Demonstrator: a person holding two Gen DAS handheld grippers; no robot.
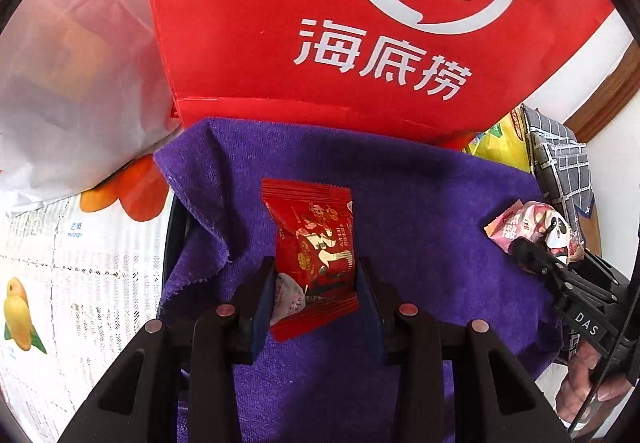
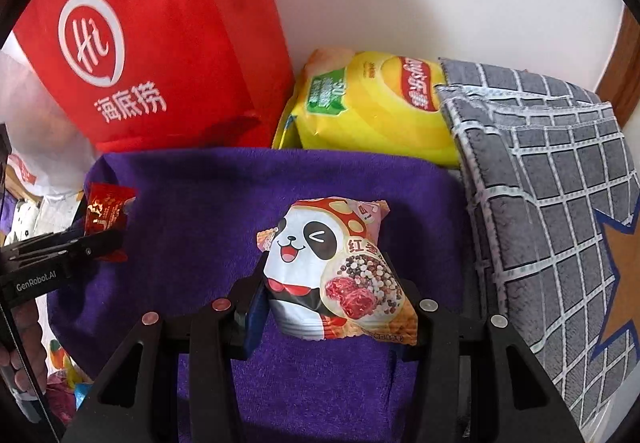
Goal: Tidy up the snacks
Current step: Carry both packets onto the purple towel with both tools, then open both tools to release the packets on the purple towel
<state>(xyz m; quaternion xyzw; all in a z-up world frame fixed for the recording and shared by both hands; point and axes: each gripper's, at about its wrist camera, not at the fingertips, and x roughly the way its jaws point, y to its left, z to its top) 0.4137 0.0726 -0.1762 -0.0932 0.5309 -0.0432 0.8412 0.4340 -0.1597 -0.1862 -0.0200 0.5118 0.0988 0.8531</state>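
My left gripper (image 1: 316,275) is shut on a small red snack packet (image 1: 314,247), held just over a purple towel (image 1: 420,203). A white sachet (image 1: 286,297) shows by the left pad. My right gripper (image 2: 332,283) is shut on a puffy panda-print snack bag (image 2: 320,267) above the same purple towel (image 2: 192,203). In the left wrist view the panda bag (image 1: 532,223) and the right gripper (image 1: 536,255) appear at the right. In the right wrist view the red packet (image 2: 106,209) and the left gripper (image 2: 96,243) appear at the left.
A big red shopping bag (image 1: 320,23) stands behind the towel, with a white plastic bag (image 1: 72,83) to its left. A yellow chip bag (image 2: 372,107) and a grey checked cloth (image 2: 552,195) lie at the back right. A fruit-print tablecloth (image 1: 60,263) covers the table. A hand (image 1: 592,383) holds the right gripper.
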